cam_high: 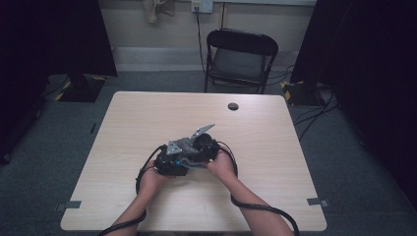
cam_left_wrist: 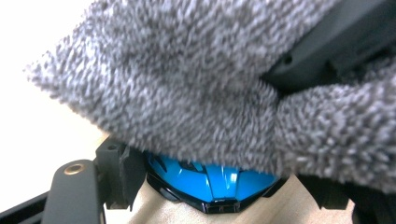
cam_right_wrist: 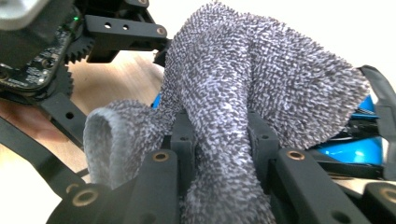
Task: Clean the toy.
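Grey terry cloth [cam_right_wrist: 224, 112] sits pinched between my right gripper's [cam_right_wrist: 223, 140] two black jaws at the lower centre of the right gripper view; the jaws are clenched on a fold of it, and the rest of the fabric rises and fans out toward the upper right of that frame. One rolled edge of the cloth droops at the lower left, beside the jaw. Behind the cloth, at the upper left of that view, I see the left gripper [cam_right_wrist: 126, 32] with its black links, gears and circuit board, its tip touching the cloth's upper edge. A glossy blue object [cam_right_wrist: 355, 149] peeks out at the right edge, under the fabric.

From the left gripper view, the same cloth [cam_left_wrist: 187, 88] covers most of the frame from the upper left to the right edge. I cannot tell whether the left gripper is clenched or released, since the fabric hides its tips. The blue object [cam_left_wrist: 210, 179] lies at the bottom centre, just under the cloth, on the pale wooden table [cam_left_wrist: 159, 210].

From the high view, both grippers meet just below the middle of the table [cam_high: 147, 118], left gripper [cam_high: 172, 162] and right gripper [cam_high: 201, 142] touching or nearly so, with my hands behind them. A black folding chair [cam_high: 241, 56] stands beyond the table's far edge, at the top centre.
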`<state>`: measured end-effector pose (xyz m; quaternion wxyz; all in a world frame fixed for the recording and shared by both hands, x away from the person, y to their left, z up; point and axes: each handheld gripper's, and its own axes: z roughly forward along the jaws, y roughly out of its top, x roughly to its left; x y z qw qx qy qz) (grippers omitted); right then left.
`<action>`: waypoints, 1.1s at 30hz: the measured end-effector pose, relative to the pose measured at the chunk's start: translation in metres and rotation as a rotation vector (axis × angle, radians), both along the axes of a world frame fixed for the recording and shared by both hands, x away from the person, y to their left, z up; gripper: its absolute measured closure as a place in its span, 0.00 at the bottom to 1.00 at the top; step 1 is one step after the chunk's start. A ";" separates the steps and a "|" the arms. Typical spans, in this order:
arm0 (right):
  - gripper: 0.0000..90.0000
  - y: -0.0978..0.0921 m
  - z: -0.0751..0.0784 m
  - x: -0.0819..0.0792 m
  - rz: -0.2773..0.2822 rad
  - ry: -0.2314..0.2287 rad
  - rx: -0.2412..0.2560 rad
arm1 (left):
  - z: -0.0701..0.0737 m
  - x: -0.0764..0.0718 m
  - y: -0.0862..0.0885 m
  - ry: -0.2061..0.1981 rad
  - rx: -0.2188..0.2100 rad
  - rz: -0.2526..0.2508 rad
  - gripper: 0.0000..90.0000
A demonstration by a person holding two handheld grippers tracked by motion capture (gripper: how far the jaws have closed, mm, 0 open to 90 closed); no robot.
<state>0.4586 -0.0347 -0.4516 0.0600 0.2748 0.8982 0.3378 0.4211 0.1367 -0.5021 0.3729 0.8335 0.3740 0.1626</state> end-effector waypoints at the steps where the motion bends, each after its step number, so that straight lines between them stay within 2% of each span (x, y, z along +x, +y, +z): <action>1: 0.78 -0.001 0.000 0.001 -0.001 0.000 -0.002 | 0.000 0.000 0.000 0.001 0.000 0.000 0.29; 9: 0.78 -0.014 0.002 0.018 -0.068 0.015 -0.004 | 0.000 0.000 0.000 0.001 -0.001 0.000 0.29; 13: 0.78 -0.020 0.000 0.026 -0.091 0.034 0.016 | 0.000 0.000 0.000 0.000 -0.001 0.001 0.29; 23: 0.78 -0.025 0.001 0.042 -0.142 0.044 -0.010 | 0.000 0.000 0.000 0.002 -0.004 0.003 0.29; 26: 0.78 -0.026 0.002 0.046 -0.152 0.051 -0.009 | 0.000 0.000 0.000 0.002 -0.004 0.003 0.29; 28: 0.78 -0.027 0.002 0.047 -0.179 0.070 0.012 | 0.000 -0.001 0.000 0.004 -0.006 0.006 0.29; 30: 0.78 -0.027 0.002 0.049 -0.181 0.055 0.005 | 0.000 -0.001 -0.001 0.005 -0.007 0.007 0.29; 33: 0.78 -0.028 0.002 0.052 -0.195 0.058 0.008 | 0.000 -0.001 -0.001 0.005 -0.007 0.007 0.29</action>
